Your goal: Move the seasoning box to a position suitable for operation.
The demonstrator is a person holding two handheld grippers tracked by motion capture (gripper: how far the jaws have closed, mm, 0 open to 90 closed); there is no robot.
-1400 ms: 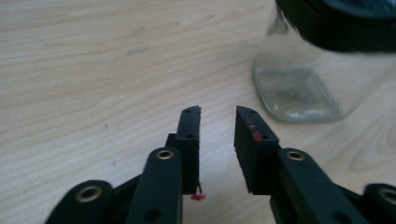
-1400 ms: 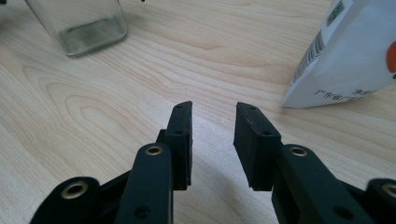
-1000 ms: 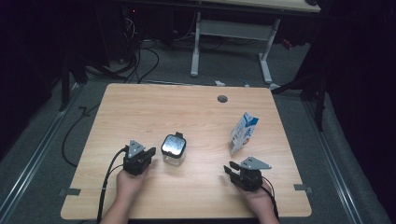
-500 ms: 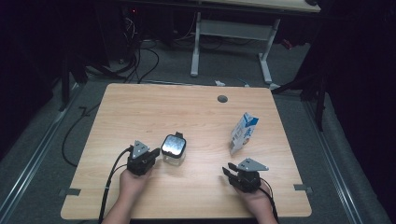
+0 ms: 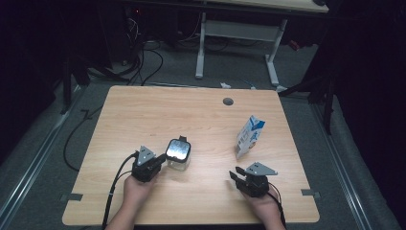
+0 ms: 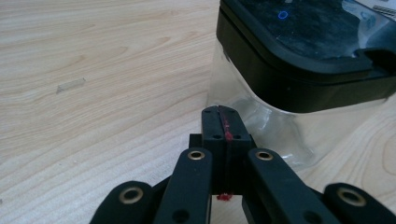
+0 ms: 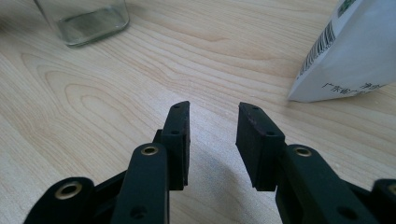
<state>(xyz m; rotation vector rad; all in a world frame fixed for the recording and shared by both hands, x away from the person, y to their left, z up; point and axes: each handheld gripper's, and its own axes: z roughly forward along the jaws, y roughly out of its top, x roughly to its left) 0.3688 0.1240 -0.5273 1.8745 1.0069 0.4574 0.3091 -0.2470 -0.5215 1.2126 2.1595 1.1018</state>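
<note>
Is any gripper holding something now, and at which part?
Nothing is held. The left gripper is shut and empty beside the jar; the right gripper is open, with nothing between its jaws.

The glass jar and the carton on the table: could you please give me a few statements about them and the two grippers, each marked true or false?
1. The left gripper has its jaws shut, with nothing between them. True.
2. The right gripper is clamped on the carton. False: its jaws stand apart with only bare table between them, and the carton stands beyond them.
3. The glass jar has a black lid on. True.
4. The carton lies flat on its side. False: it stands on its base, leaning a little.
5. The jar is nearer the right gripper than the left. False: it stands just in front of the left gripper's tips.
</note>
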